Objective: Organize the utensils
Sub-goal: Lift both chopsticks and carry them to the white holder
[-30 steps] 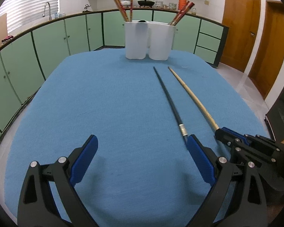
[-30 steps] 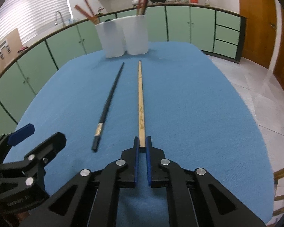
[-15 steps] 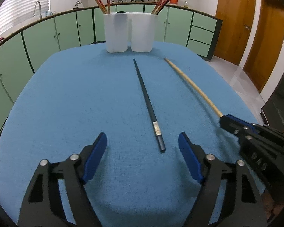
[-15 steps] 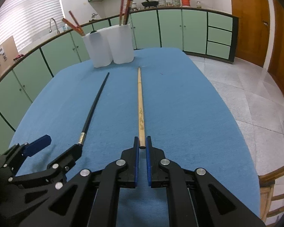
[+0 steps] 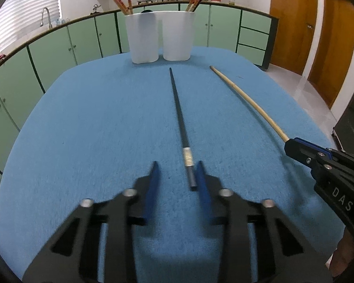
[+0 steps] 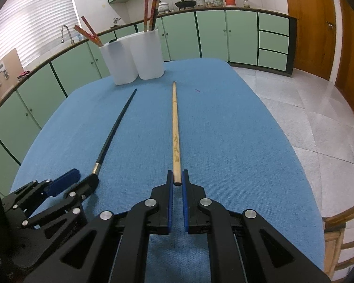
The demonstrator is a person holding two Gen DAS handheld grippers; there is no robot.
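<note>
My right tool (image 6: pixel 177 184) is clamped on the wooden chopstick (image 6: pixel 175 129); my left tool (image 5: pixel 177 176), apart at lower centre, should centre on the black chopstick (image 5: pixel 179 118) before pinching.

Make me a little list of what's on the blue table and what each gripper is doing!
table cover: blue cloth
holders: two white cups, side by side at the far end, chopsticks standing in them
black chopstick: flat on the cloth
wooden chopstick: near end between the right gripper's pads
left gripper: partly open around the black chopstick's near end, not clamped
right gripper: shut on the wooden chopstick
</note>
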